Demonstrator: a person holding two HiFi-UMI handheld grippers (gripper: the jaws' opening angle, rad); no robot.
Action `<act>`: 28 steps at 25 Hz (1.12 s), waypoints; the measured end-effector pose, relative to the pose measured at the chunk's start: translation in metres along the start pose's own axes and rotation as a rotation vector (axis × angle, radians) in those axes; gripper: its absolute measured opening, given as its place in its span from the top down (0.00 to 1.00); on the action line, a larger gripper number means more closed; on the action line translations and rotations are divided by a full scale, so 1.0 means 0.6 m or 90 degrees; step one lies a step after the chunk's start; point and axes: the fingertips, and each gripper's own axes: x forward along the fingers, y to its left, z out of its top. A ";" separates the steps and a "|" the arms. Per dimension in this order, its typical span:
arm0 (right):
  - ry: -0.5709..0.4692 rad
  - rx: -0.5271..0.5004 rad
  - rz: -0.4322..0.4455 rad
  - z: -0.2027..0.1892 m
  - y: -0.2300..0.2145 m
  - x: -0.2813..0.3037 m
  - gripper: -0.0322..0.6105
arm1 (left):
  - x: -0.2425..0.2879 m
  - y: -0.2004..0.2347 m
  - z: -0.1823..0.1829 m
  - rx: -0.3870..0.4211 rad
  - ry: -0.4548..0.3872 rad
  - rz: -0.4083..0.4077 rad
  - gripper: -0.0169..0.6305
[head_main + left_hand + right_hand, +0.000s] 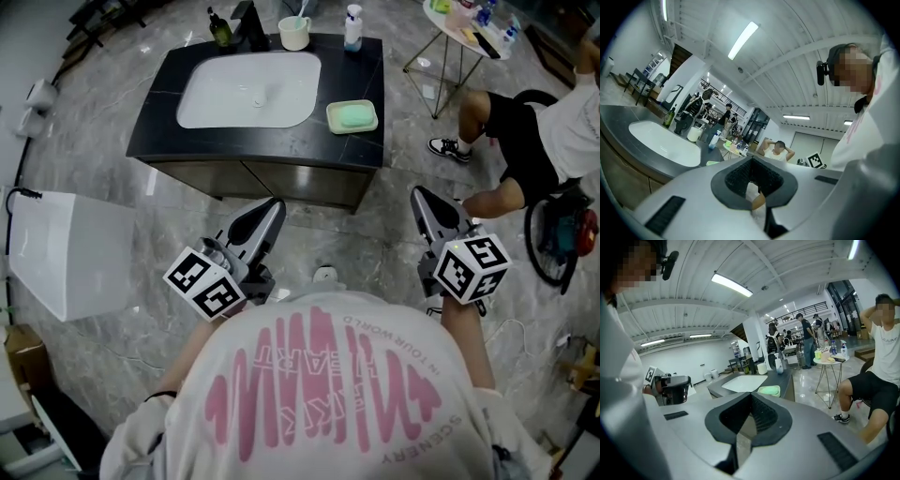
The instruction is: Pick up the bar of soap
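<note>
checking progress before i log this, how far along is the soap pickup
Nothing done yet: the soap sits in its dish on the counter beside the sink. In hand: nothing; left gripper and right gripper are shut, empty, short of the counter. Left: reach, open, grip, lift the soap.

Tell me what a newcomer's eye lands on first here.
The black stone counter with its white oval basin fills the top of the head view. A pale green bar of soap lies in a green dish at the counter's right end. Below, the grey left tool and right tool, both shut and empty, are held over the grey marble floor, short of the counter.
</note>
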 end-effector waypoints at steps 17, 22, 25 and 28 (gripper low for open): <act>0.001 0.002 -0.027 0.038 -0.037 0.103 0.93 | 0.061 0.104 0.040 -0.001 0.004 -0.019 0.96; 0.015 0.004 -0.025 0.042 -0.056 0.122 0.93 | 0.088 0.114 0.033 -0.009 0.019 -0.021 0.96; 0.038 -0.002 -0.010 0.040 -0.067 0.139 0.93 | 0.099 0.123 0.033 -0.020 0.017 -0.008 0.96; 0.056 -0.003 0.007 0.047 -0.087 0.170 0.93 | 0.111 0.140 0.038 -0.030 0.007 0.018 0.96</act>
